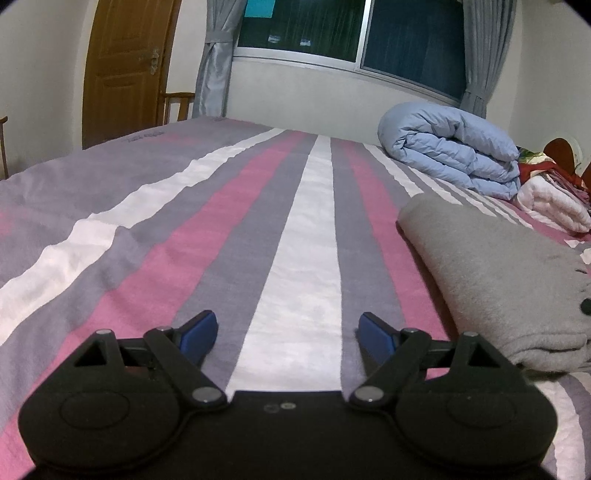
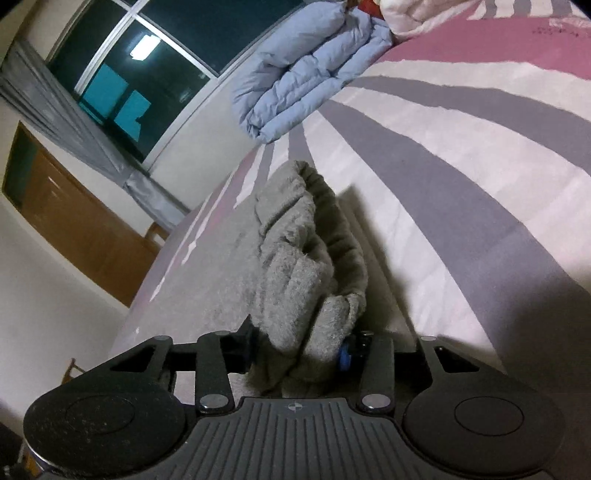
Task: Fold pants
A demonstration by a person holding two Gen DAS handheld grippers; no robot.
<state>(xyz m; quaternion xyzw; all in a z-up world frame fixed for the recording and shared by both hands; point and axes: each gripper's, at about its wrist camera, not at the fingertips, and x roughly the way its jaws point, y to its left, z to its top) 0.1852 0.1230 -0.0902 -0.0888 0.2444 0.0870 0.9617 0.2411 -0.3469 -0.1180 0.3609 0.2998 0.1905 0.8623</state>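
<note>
The grey fleece pants [image 1: 495,280] lie on the striped bedspread [image 1: 295,258], already doubled into a thick, soft-edged slab, so folding looks well along. The right gripper [image 2: 299,350] is clenched on a bunched end of them; the left gripper [image 1: 288,332], just beside the pants, is released and empty. Beyond the pants sits a puffy blue duvet [image 1: 450,147]

Left tongs [image 1: 288,332] agape, right tongs [image 2: 295,350] clamped.

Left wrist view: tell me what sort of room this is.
Most likely a home bedroom: a bed under a striped bedspread, a folded blue duvet at its far end, and a curtained window beside a wooden door.
</note>
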